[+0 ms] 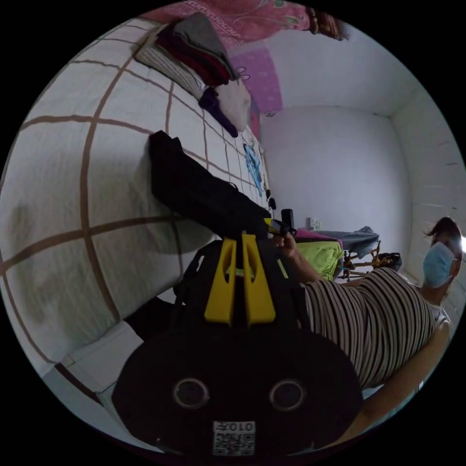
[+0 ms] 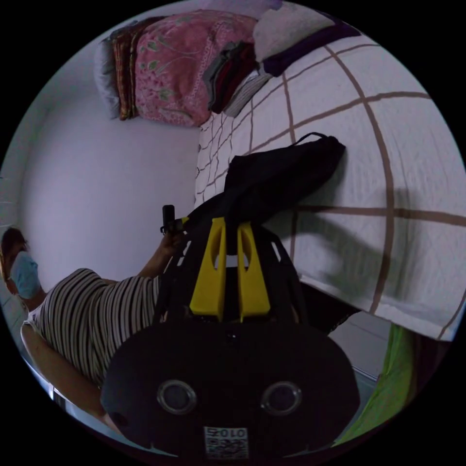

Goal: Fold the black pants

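The black pants (image 1: 194,187) lie bunched on the white bed sheet with brown lines (image 1: 63,194), one end lifted off its edge. In the left gripper view my left gripper (image 1: 241,239) has its yellow jaws shut on that lifted end. Just beyond it, a person's hand holds my right gripper (image 1: 281,225) at the same hem. In the right gripper view the pants (image 2: 286,167) stretch from the sheet (image 2: 417,145) to my right gripper (image 2: 231,222), whose jaws are shut on the cloth. My left gripper (image 2: 171,219) shows to its left in a hand.
A stack of folded clothes (image 1: 194,48) and pink floral bedding (image 2: 170,68) lie at the far end of the bed. A blue item (image 1: 252,165) rests on the sheet. A person in a striped shirt (image 1: 369,320) stands close by. Yellow-green cloth (image 1: 318,255) lies behind.
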